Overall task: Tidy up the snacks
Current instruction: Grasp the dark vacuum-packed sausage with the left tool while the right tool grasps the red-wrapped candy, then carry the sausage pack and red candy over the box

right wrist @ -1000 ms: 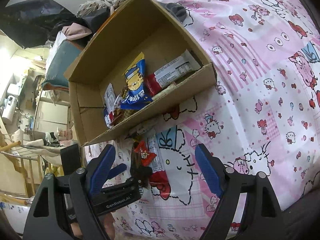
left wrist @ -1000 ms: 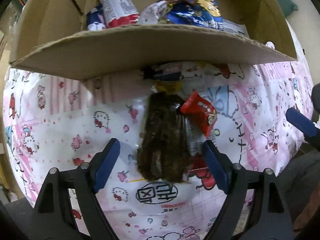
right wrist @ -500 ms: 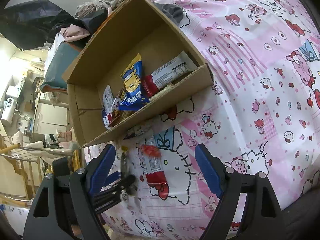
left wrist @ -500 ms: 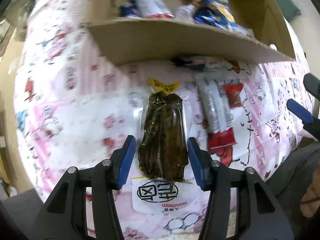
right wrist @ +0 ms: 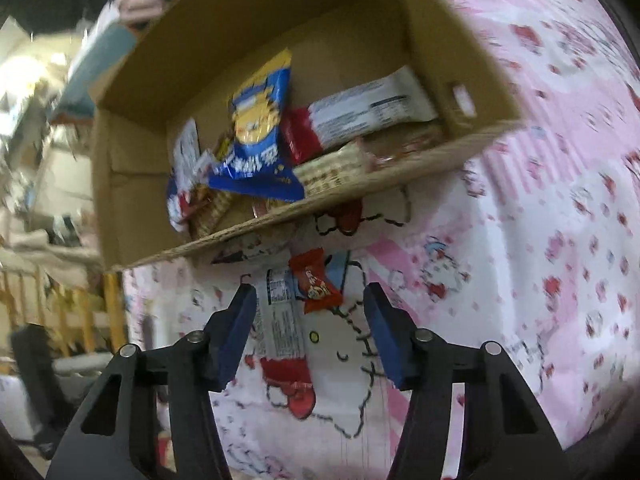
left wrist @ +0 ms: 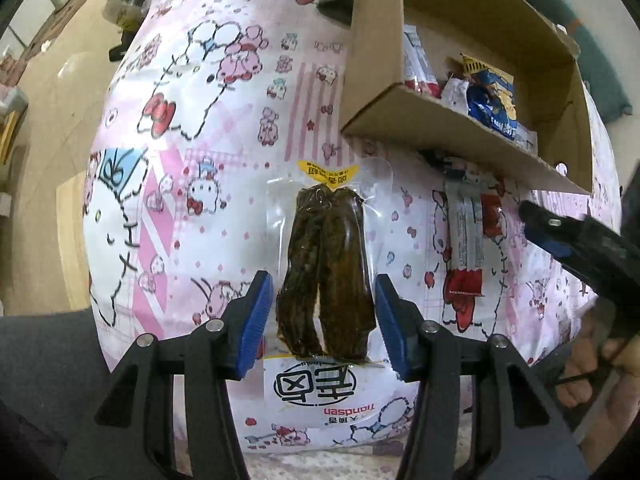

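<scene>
My left gripper (left wrist: pixel 322 320) is shut on a clear pouch of dark brown strips (left wrist: pixel 326 264), its blue pads pressing both sides, and holds it above the pink sheet. To its right a grey-and-red bar (left wrist: pixel 464 236) and a small red packet (left wrist: pixel 491 216) lie on the sheet in front of the cardboard box (left wrist: pixel 440 120). In the right wrist view my right gripper (right wrist: pixel 310 320) hangs over the bar (right wrist: pixel 280 320) and the red packet (right wrist: pixel 316 286). Its jaws are closing with both between them, the pads not pressing. The box (right wrist: pixel 360 184) holds a blue bag (right wrist: pixel 256 140) and other snacks.
The pink cartoon sheet (left wrist: pixel 180 160) covers a bed; bare floor (left wrist: pixel 48 120) lies to its left. A dark cloth (left wrist: pixel 336 0) sits beside the box's far corner. A hand (left wrist: pixel 592 380) holding the right gripper shows at the lower right. Cluttered furniture (right wrist: pixel 40 200) stands beyond the box.
My left gripper shut on the pouch and carried it up and to the left, away from the box. My right gripper came down over the bar and red packet, its jaws narrowing.
</scene>
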